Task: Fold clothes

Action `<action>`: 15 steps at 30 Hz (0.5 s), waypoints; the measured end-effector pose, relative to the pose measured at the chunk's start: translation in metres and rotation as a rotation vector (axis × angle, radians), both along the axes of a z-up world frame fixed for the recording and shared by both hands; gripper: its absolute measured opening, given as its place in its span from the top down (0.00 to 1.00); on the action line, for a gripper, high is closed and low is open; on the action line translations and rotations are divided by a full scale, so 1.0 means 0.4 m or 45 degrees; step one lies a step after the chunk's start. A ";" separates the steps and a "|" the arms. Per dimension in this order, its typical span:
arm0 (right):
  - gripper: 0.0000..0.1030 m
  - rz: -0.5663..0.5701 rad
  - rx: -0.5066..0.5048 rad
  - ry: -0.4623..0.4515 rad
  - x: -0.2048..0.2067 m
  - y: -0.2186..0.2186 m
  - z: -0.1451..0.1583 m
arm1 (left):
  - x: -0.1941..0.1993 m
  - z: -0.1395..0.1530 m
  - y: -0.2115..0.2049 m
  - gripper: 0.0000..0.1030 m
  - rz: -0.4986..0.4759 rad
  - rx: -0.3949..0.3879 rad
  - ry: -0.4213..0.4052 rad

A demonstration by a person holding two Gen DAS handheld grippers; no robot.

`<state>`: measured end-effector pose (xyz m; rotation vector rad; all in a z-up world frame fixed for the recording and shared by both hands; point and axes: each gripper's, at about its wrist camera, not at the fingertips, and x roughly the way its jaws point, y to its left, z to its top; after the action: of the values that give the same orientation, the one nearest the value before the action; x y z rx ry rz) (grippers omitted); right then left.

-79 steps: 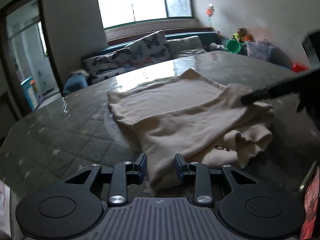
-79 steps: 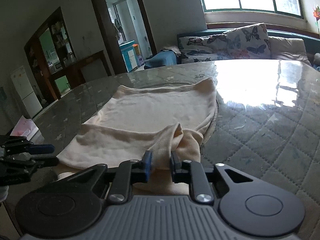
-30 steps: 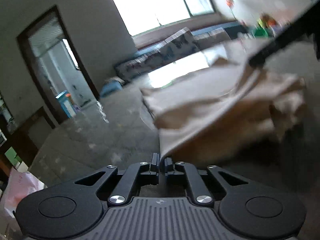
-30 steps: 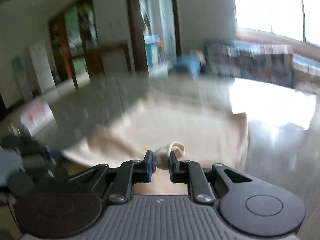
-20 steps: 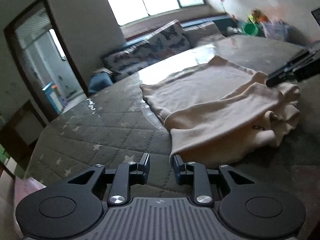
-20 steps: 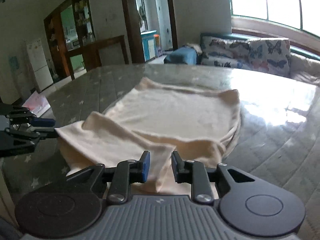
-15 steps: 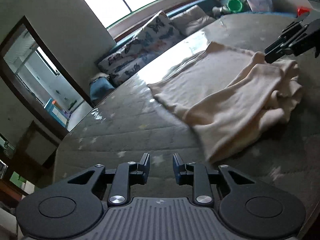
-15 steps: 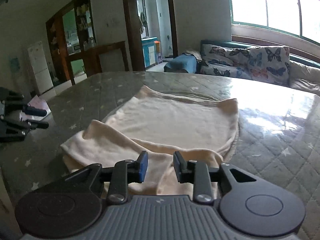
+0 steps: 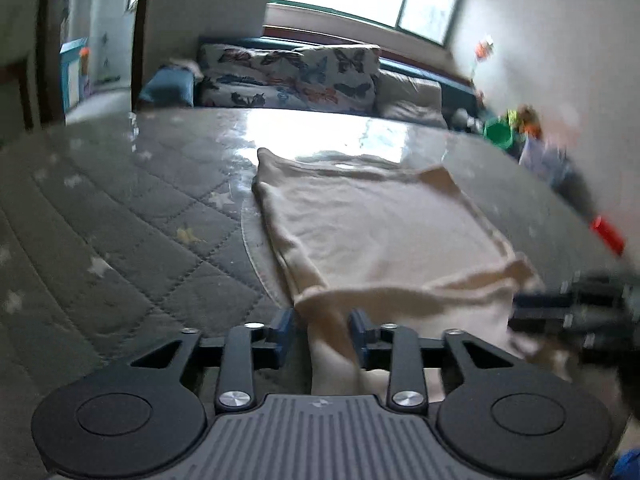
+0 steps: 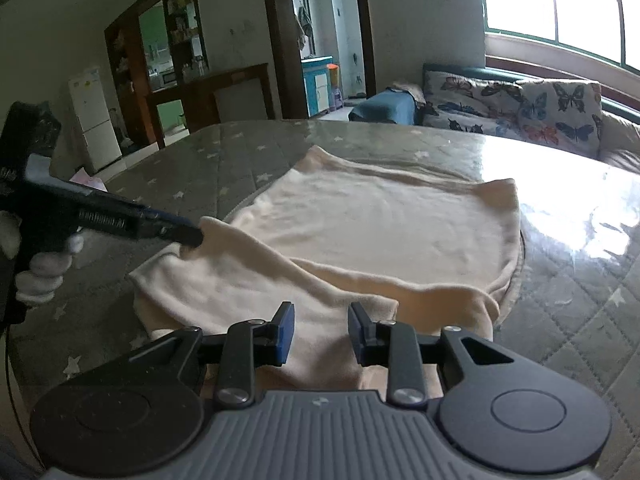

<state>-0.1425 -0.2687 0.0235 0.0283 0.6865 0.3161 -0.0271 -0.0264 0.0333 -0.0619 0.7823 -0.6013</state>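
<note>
A cream garment lies on the quilted grey table, its near part folded back over itself. My left gripper is at the fold's near left corner; its jaws are opening, and a ridge of cloth stands between them with a gap at the left pad. From the right wrist view, the left gripper touches that raised corner of the garment, held by a white-gloved hand. My right gripper stands open just over the folded layer at the near right. It shows blurred in the left view.
A sofa with butterfly cushions runs along the far side under the window. A green bucket and toys sit at the far right. A doorway, a cabinet and a white fridge lie beyond the table. Pink paper lies at the left edge.
Both grippers let go of the cloth after laying the fold down. The left gripper swung out to the left, then came back to the fold's corner with wider jaws. The right one stayed.
</note>
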 end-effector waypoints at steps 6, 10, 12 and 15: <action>0.68 0.005 0.001 0.019 0.000 0.002 -0.011 | 0.061 0.006 0.043 0.54 0.069 -0.157 0.134; 0.67 0.008 0.003 0.017 -0.001 0.005 -0.010 | 0.101 0.005 0.020 0.55 0.100 -0.096 0.230; 0.66 0.008 0.005 0.017 -0.003 0.005 -0.011 | 0.111 0.013 0.011 0.56 0.113 -0.076 0.253; 0.66 0.008 0.006 0.014 -0.005 0.005 -0.013 | 0.126 0.019 0.001 0.62 0.120 -0.066 0.293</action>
<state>-0.1447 -0.2669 0.0184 0.0321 0.6972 0.3239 0.0232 -0.0260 0.0407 -0.2175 0.9814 -0.5301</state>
